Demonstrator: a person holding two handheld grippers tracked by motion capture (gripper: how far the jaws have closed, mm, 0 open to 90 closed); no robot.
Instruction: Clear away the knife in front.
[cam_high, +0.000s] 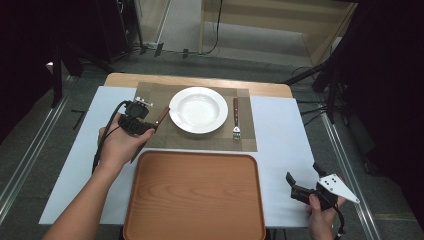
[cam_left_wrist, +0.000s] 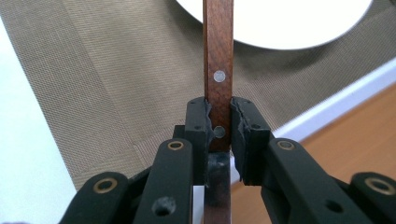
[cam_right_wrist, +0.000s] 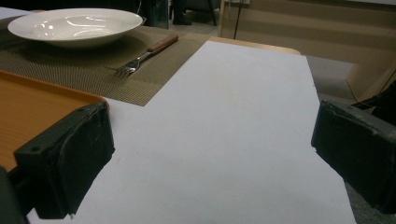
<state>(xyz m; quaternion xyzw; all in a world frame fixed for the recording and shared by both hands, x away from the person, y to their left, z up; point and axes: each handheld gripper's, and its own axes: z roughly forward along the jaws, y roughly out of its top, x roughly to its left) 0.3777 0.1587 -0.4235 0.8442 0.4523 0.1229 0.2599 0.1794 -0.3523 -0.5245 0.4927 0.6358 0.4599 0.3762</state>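
The left tongs (cam_high: 148, 125) are clamped on the wooden handle of a knife (cam_left_wrist: 218, 70), held over the placemat (cam_high: 150, 95) near its left edge, just beside the white plate (cam_high: 198, 110). The right tongs (cam_high: 295, 187) stand apart with nothing between them, over the bench (cam_right_wrist: 224, 121) near its front right corner, beside the wooden tray (cam_high: 195, 200).

- No writing, label, brand or number could be read anywhere at that moment.
- From where I stood, the surfaces on the table were all plain and carried no lettering.
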